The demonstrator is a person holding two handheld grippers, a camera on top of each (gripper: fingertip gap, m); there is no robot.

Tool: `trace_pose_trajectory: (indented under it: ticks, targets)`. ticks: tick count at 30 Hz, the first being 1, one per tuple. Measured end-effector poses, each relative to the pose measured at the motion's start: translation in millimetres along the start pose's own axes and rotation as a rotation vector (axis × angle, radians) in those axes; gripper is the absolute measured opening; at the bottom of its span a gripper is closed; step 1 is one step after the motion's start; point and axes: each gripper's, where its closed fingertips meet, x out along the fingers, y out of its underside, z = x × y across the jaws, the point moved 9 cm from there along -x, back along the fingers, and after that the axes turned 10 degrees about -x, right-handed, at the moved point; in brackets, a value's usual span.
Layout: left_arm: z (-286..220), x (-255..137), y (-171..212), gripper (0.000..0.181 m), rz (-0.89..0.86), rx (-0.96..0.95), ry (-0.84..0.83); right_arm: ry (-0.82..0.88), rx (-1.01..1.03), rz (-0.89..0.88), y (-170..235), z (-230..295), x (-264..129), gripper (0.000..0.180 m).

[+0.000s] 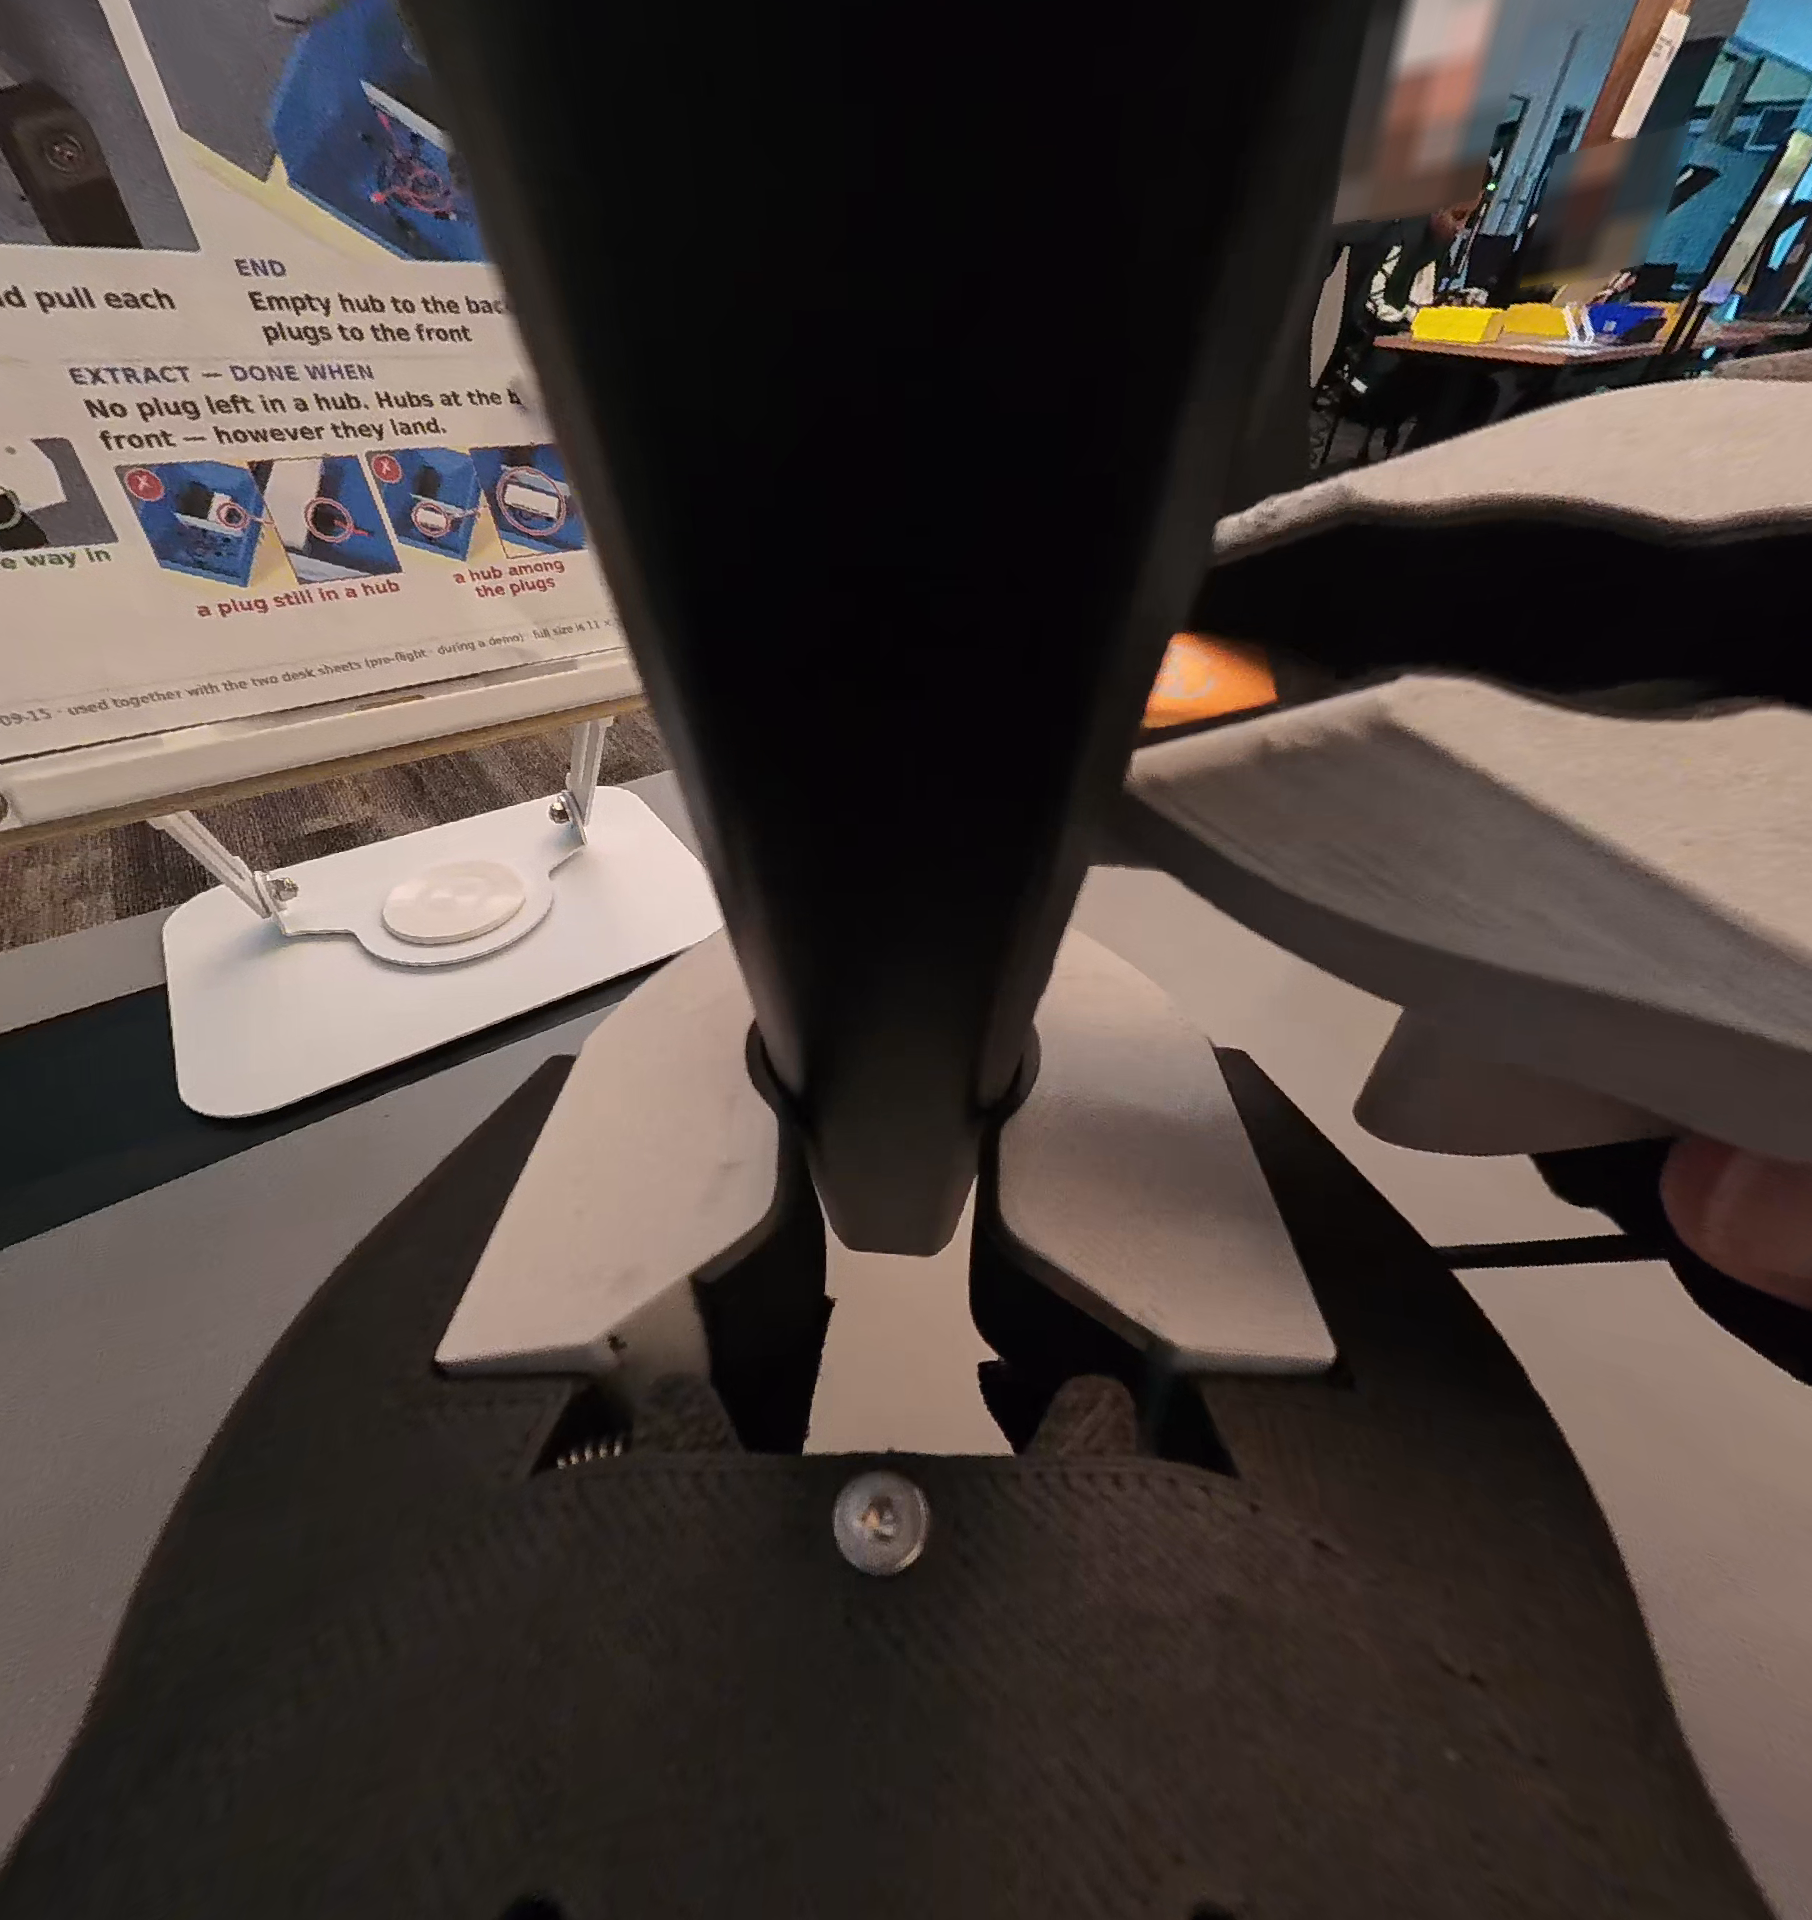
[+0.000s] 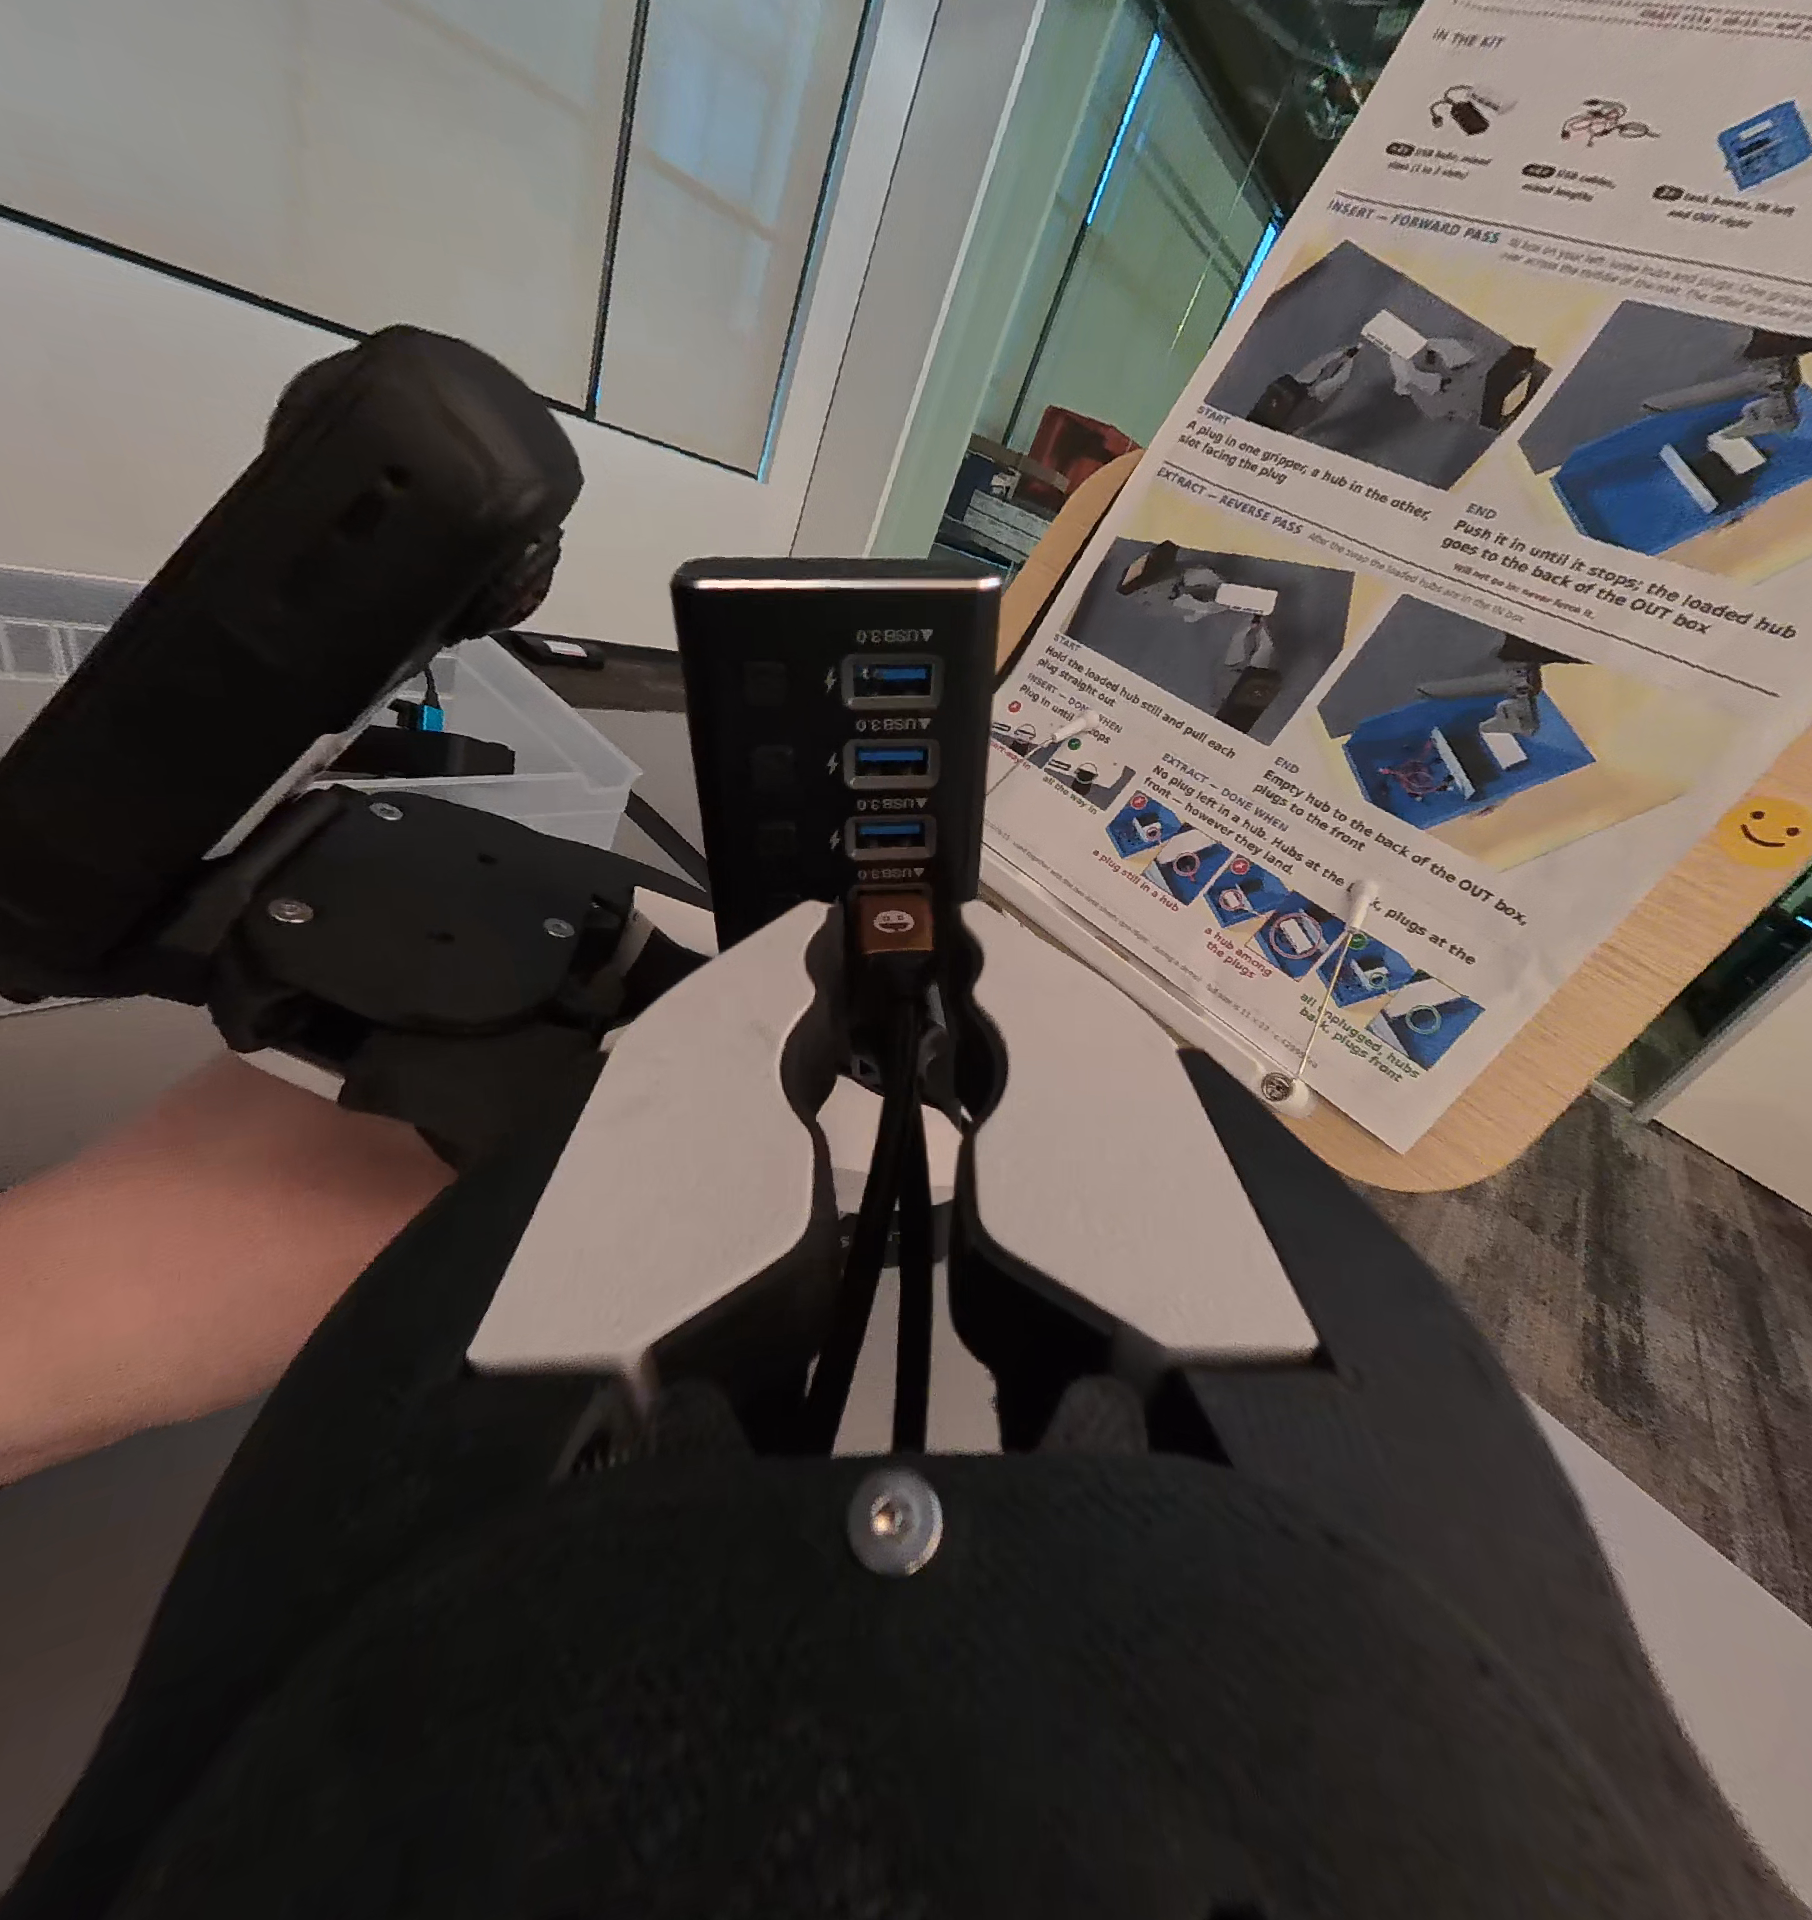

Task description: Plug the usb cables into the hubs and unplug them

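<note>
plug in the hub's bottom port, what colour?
Orange-copper USB plug, between the right gripper's fingers; right wrist view.

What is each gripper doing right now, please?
Left gripper: shut on the black hub.
Right gripper: shut around the orange plug, which sits at the hub's lowest port.

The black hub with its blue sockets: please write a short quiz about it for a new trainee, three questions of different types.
1. True or false: the left gripper is shut on the black hub.
2. How many blue sockets on the hub stand free above the orange plug? A) one B) three C) five
3. Fill in: the right gripper holds the orange ____, which sits at the hub's lowest socket.

Key: 1 true; 2 B; 3 plug.
</note>
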Motion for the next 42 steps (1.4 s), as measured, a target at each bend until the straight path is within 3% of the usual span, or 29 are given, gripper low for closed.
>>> trace_pose_trajectory:
  ticks: [17,23,33,39,42]
  targets:
    - [4.0,0.9,-0.3,0.030,0.027,-0.001,0.002,0.021,-0.012,0.038,1.0,3.0,0.8,0.016]
    - [0.5,-1.0,-5.6,0.031,0.032,0.028,0.055,-0.077,0.041,0.007,-2.0,-7.9,-5.1,0.016]
    - [4.8,-6.9,-13.9,0.031,0.035,0.017,0.001,0.061,0.058,0.015,-11.4,4.6,-0.4,0.016]
    - [8.7,-9.3,-15.6,0.032,0.032,0.025,0.022,-0.012,0.046,0.008,-13.0,1.2,-0.2,0.016]
    - [39.0,-15.8,-20.6,0.030,0.014,-0.226,0.074,-0.033,0.077,-0.045,-20.3,-7.9,-13.5,0.016]
